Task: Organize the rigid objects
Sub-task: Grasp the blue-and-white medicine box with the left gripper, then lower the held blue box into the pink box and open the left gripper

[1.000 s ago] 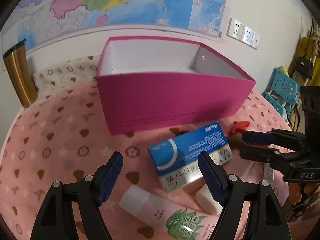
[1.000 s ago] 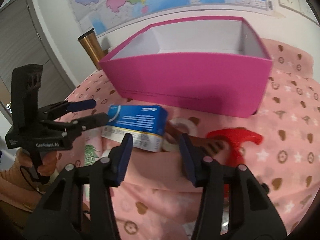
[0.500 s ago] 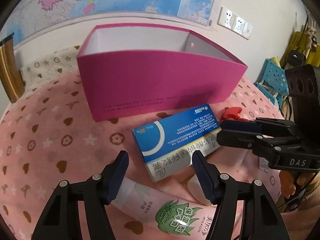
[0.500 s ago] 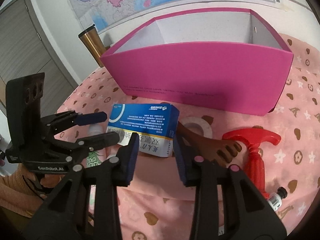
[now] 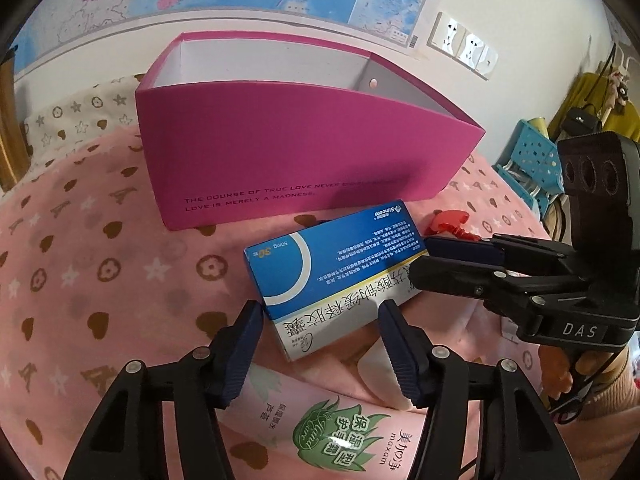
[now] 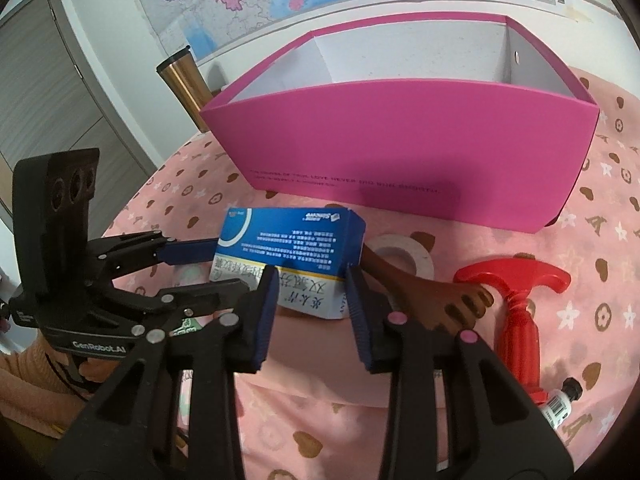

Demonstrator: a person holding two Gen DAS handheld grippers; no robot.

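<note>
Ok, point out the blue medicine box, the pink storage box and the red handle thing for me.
blue medicine box (image 5: 320, 260), left wrist view, on its blue top face.
pink storage box (image 6: 400, 132), right wrist view, on its front wall.
red handle (image 6: 516, 280), right wrist view, on its crossbar.

Both grippers: black plastic frames, ribbed navy pads, silver screws; right gripper (image 6: 310, 300) has pink rivets, "DAS" label; left gripper (image 5: 320, 340) "GenRobot.AI"; peach knit sleeves.

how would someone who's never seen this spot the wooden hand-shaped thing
Start at the big pink box on the pink patterned cloth. Just in front lie a white tape roll and a red handle; the brown wooden scratcher lies between them, the only piece with carved fingers.
</note>
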